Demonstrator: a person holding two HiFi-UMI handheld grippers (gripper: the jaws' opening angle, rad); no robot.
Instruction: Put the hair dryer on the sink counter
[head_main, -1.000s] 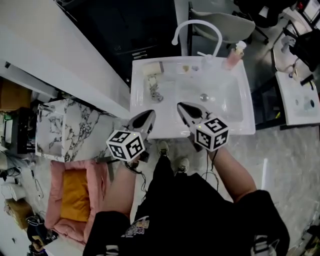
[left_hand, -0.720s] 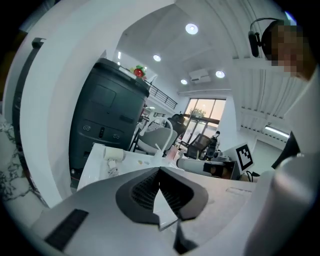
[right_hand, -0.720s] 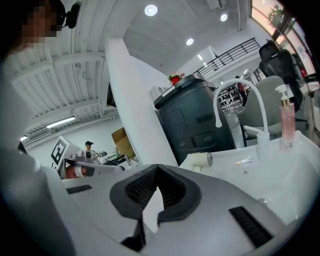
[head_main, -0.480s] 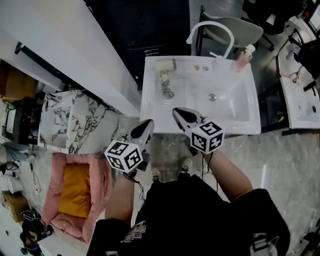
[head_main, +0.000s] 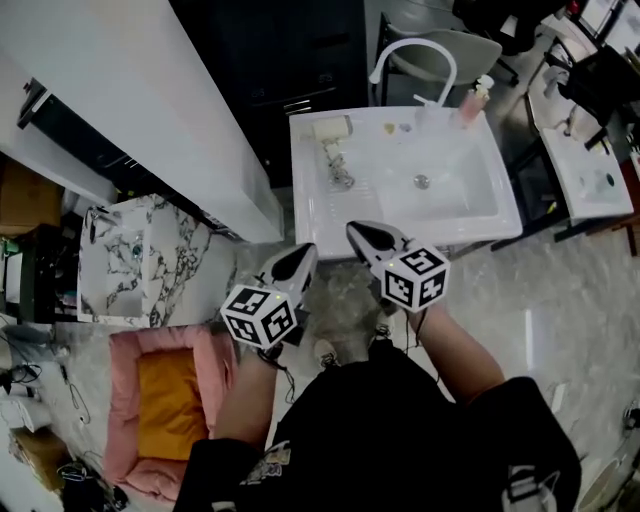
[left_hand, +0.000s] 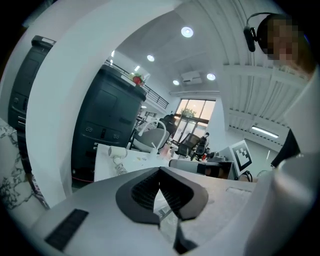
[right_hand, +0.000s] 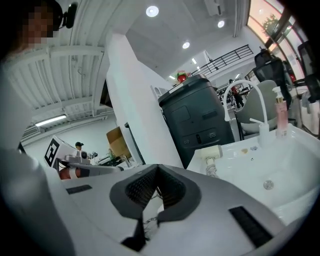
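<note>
A cream hair dryer (head_main: 332, 130) lies on the back left of the white sink counter (head_main: 320, 205), its coiled cord (head_main: 341, 176) trailing toward the front. It also shows in the left gripper view (left_hand: 116, 152) and the right gripper view (right_hand: 210, 152). My left gripper (head_main: 301, 254) and right gripper (head_main: 361, 233) hang side by side over the floor, just short of the counter's front edge. Both point at the counter. Both are shut with nothing between the pads, as the left gripper (left_hand: 160, 192) and right gripper (right_hand: 157, 195) show in their own views.
A white arched faucet (head_main: 412, 58) and a pink soap bottle (head_main: 471, 100) stand at the back of the basin. A white partition (head_main: 130, 110) and a marble-pattern cabinet (head_main: 140, 262) are at the left, a pink pet bed (head_main: 165, 400) below. A second sink (head_main: 590, 170) is at the right.
Both grippers have drawn back from over the counter's front edge to the floor in front of it. The view has shifted with them. Both stay shut.
</note>
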